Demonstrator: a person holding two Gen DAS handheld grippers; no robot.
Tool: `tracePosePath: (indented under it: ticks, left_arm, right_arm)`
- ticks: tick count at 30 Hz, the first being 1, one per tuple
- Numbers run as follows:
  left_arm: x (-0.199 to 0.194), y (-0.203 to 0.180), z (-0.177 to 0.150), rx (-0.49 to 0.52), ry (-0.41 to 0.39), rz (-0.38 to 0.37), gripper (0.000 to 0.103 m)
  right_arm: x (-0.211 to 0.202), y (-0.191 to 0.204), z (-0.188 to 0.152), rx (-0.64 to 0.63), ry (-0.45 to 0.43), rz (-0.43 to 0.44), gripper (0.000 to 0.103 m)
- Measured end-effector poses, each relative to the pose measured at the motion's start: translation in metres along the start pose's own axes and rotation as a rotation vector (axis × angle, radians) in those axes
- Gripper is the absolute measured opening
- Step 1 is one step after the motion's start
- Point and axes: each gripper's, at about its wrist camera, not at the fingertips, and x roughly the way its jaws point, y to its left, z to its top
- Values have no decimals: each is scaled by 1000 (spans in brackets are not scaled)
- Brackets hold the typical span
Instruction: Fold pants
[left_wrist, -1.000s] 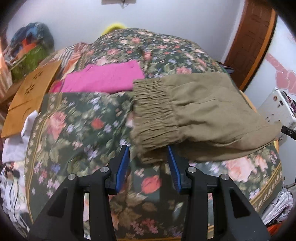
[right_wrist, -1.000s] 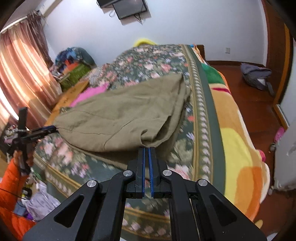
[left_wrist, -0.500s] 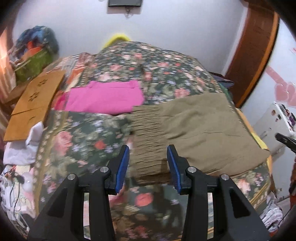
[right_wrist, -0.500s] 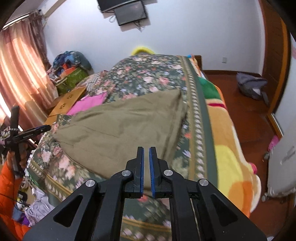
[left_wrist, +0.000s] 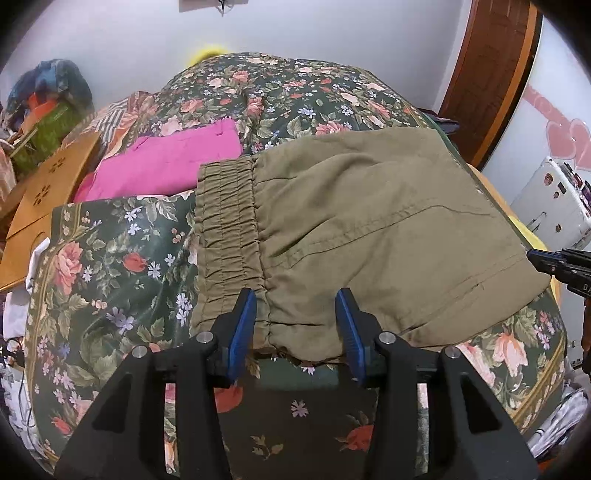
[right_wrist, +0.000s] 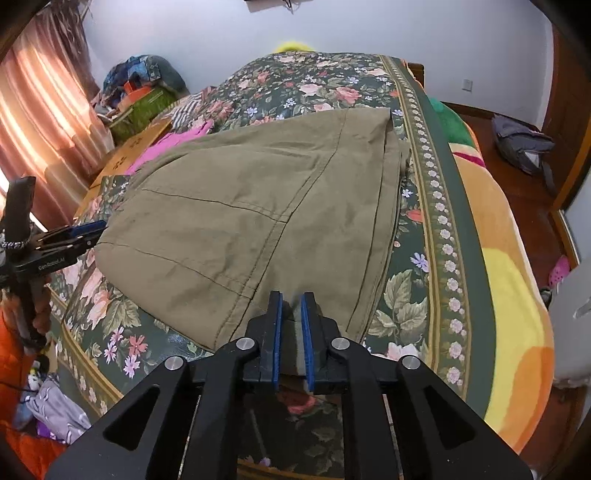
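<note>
Readable lettering: two small white marks, both on the tongs.

In the right wrist view, the left tongs (right_wrist: 86, 230) at the left edge carry white print along the black body that reads roughly "GenRobot.AI"; the letters are tiny and the exact spelling is not certain. In the left wrist view, the right tongs (left_wrist: 533, 255) at the right edge show the start of a white word, "DA", with the rest cut off by the frame. The white appliance (left_wrist: 550, 206) behind them bears small stickers, too blurred to read. Nothing else in either view carries legible text.
</note>
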Motion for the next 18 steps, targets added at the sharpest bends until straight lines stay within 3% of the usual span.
tracePosePath:
  ticks: [6,10,14,18]
  left_arm:
    - [-20,24,27,-84,-34,-26,45]
    - [-27,48,54,-117,-79,17,45]
    - [-16,70,77,-149,-86,53,45]
    - [14,85,94,-179,-41,51,45]
  right_arm:
    - [-8,-3,17,-10,-4,-25,14]
    - [-15,-16,33,15,-66,-32,25]
    - [-15,-31,55,26,-108,-66,25]
    - [-11,-44,76,28,-131,-99,30]
